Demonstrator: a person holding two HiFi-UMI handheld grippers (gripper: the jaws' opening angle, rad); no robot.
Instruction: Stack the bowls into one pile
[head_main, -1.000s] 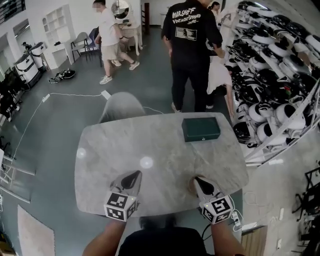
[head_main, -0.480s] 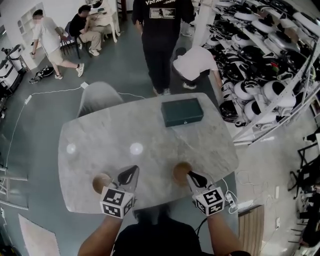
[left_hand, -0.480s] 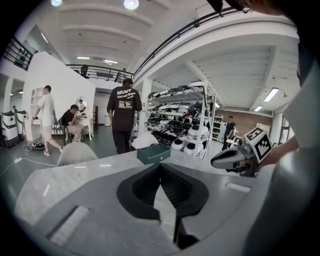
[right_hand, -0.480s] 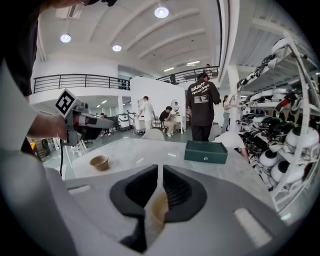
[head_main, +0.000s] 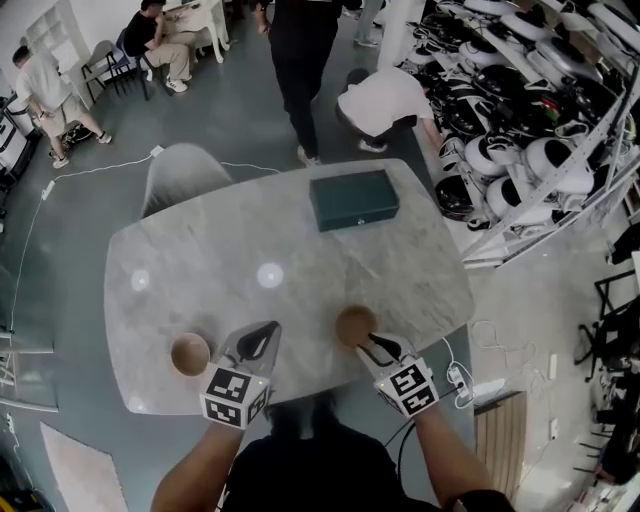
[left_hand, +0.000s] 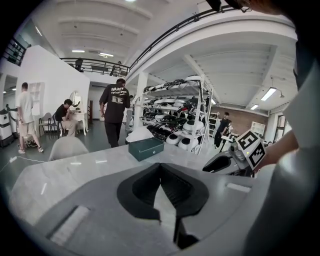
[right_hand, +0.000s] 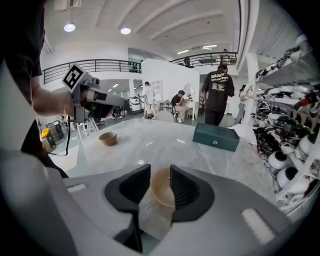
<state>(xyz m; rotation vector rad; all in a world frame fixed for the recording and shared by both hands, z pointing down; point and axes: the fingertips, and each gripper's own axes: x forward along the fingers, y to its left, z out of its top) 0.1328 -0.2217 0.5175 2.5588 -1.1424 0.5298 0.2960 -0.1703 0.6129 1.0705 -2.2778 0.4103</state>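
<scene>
Two brown bowls sit near the front edge of the marble table (head_main: 200, 250). The left bowl (head_main: 190, 353) (right_hand: 108, 138) stands to the left of my left gripper (head_main: 263, 332), apart from it. That gripper's jaws (left_hand: 160, 166) meet at the tips, shut on nothing. The right bowl (head_main: 355, 325) (right_hand: 161, 189) stands upright just ahead of my right gripper (head_main: 366, 343). The right gripper (right_hand: 160, 172) has its jaws opening, and the bowl shows in the gap between them. The pads do not press on it.
A dark green box (head_main: 353, 198) (left_hand: 145, 148) (right_hand: 216, 136) lies at the table's far right. A grey chair (head_main: 175, 172) stands behind the far edge. People stand and sit beyond it. Shelves of black-and-white gear (head_main: 530, 120) line the right side.
The head view has tipped down, bringing both bowls into sight. Both grippers have come down toward the table, and the right one now sits right behind the right bowl.
</scene>
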